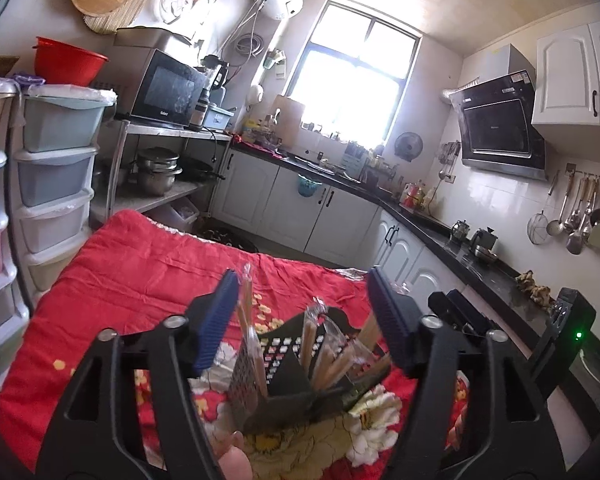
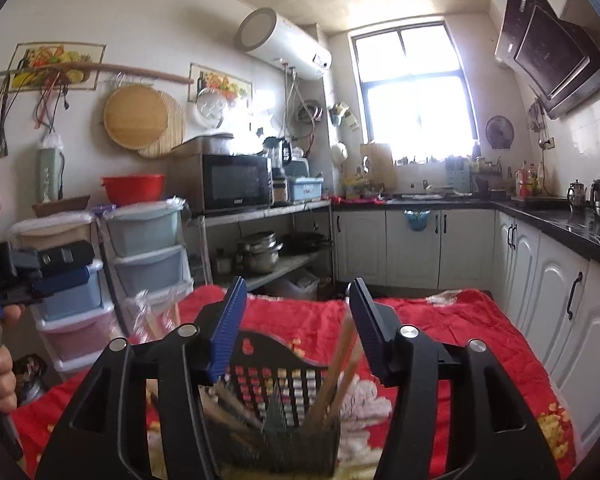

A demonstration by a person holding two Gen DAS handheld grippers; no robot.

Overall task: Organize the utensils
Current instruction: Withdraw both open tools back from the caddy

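A black perforated utensil holder (image 1: pixel 290 376) stands on a red flowered cloth (image 1: pixel 140 276). It holds several wooden chopsticks (image 1: pixel 332 360), some in clear wrappers. My left gripper (image 1: pixel 304 316) is open above the holder, its jaws wide on either side, holding nothing. One wrapped chopstick (image 1: pixel 246 300) stands close to the left finger. In the right wrist view the holder (image 2: pixel 276 396) sits just below my open right gripper (image 2: pixel 296 324), with chopsticks (image 2: pixel 338 372) leaning up between the fingers. The left gripper's body (image 2: pixel 40 268) shows at the far left.
Stacked plastic drawers (image 1: pixel 56 184) stand left of the table. A shelf with a microwave (image 2: pixel 236 182) and pots (image 2: pixel 258 254) is behind. White cabinets and a black counter (image 2: pixel 560 220) run along the right, with hanging ladles (image 1: pixel 580 216) on the wall.
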